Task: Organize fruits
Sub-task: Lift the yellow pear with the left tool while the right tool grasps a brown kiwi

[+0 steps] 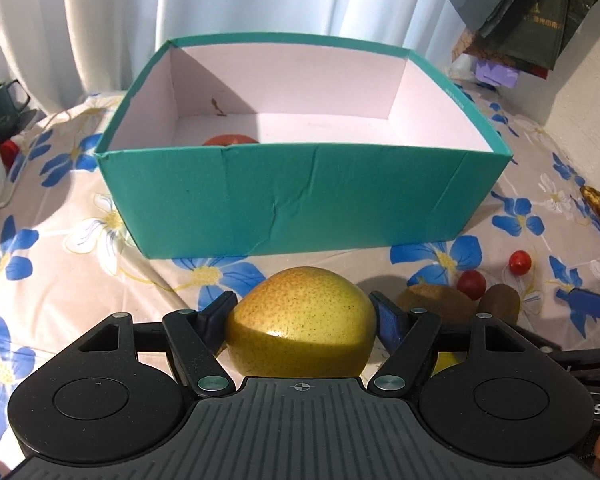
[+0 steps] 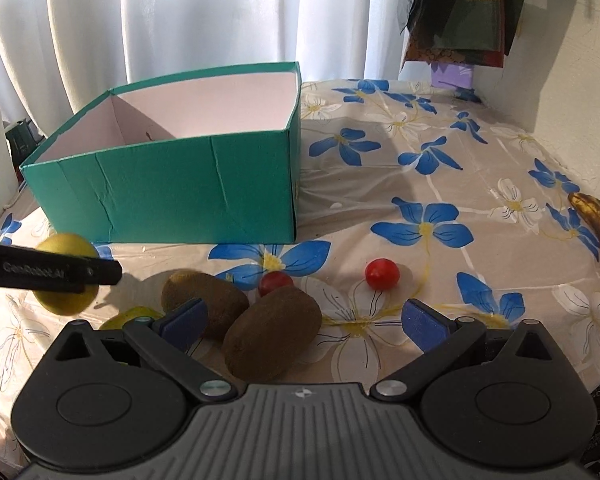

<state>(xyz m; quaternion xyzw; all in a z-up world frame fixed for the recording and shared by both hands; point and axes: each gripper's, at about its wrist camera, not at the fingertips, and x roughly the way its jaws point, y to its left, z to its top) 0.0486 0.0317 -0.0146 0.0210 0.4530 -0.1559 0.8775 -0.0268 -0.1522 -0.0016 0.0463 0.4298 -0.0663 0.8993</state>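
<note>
From the left wrist, our left claw (image 1: 302, 314) grips the pear (image 1: 300, 320), with the teal box (image 1: 300, 196) straight ahead (a red fruit inside). From the right wrist, our right claw (image 2: 304, 320) gapes over the nearer kiwi (image 2: 274, 332), its long axis slanting up-right.

There is one green box (image 2: 172, 196), one yellow pear (image 1: 300, 320) and one banana (image 2: 594, 226) at 3 o'clock. There are two brown kiwis (image 2: 274, 330) and two red cherry tomatoes (image 2: 382, 274).
</note>
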